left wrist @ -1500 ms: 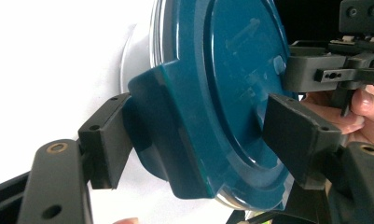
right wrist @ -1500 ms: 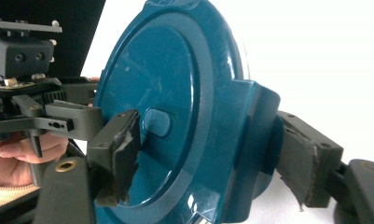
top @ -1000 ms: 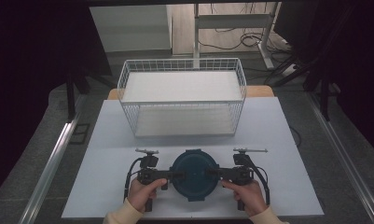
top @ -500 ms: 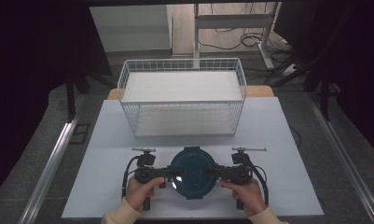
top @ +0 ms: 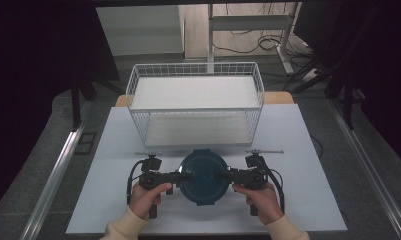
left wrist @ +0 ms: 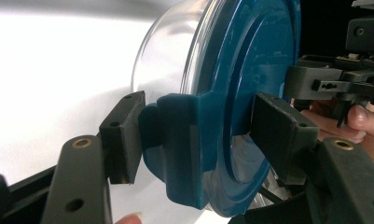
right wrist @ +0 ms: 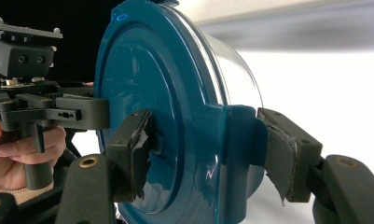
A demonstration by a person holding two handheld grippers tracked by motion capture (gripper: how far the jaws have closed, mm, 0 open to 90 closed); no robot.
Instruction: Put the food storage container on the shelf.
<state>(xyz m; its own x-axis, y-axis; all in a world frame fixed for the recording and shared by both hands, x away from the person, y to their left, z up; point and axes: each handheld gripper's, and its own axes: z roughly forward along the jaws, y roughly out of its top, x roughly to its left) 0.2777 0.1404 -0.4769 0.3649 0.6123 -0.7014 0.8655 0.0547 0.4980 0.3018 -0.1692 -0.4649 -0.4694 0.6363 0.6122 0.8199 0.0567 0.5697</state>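
In the high view, a round container with a dark teal lid [top: 204,177] sits low centre on the white table [top: 308,200], below a white wire basket [top: 195,102]. The left hand-held gripper [top: 188,176] and right hand-held gripper [top: 219,176] meet its rim from opposite sides.

In the left gripper view, black blocky jaws pinch a moulded lid tab [left wrist: 175,149]; the clear glossy container wall [left wrist: 166,56] curves away behind.

In the right gripper view, jaws with frayed rubbery pads [right wrist: 280,154] pinch the opposite lid tab [right wrist: 238,154].
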